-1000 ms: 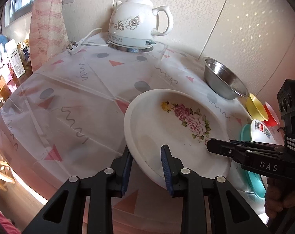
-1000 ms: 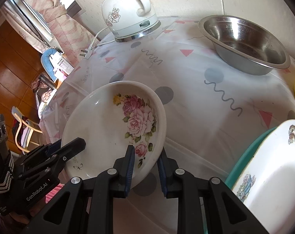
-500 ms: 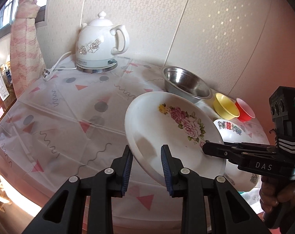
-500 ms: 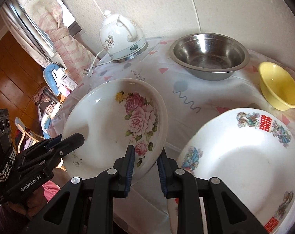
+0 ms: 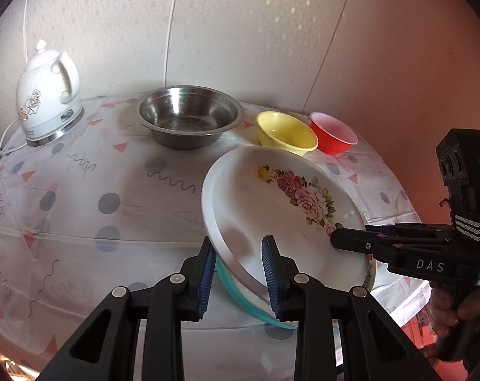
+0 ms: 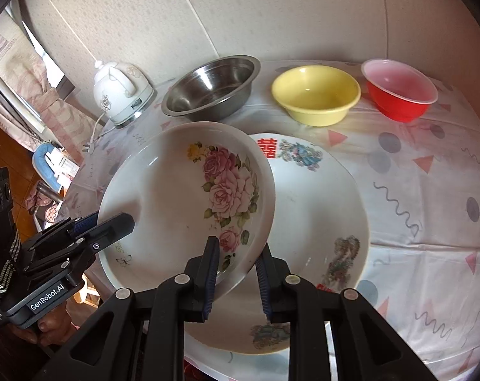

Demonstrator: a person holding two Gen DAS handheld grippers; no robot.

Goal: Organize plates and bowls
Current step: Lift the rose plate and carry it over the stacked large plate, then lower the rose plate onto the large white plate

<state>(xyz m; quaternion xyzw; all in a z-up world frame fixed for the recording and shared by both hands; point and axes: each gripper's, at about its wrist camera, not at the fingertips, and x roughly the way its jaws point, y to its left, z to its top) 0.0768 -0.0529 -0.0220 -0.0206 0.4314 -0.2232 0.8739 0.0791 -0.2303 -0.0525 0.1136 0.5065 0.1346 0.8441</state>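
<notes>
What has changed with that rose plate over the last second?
Both tongs, left and right, carried the rose plate across the table until it hangs over the plate with red characters. Their grip is unchanged; the steel bowl stayed put.

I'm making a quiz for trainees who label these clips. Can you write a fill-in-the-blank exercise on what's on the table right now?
1. The rose plate is gripped at its rim by ____ hand-held grippers.
2. Between the steel bowl and the red bowl stands a ____ bowl.
3. The rose plate is tilted over a larger white plate printed with ____ characters.
4. The white kettle has its ____ lying unplugged on the tablecloth.

Missing words: two; yellow; red; plug
</notes>
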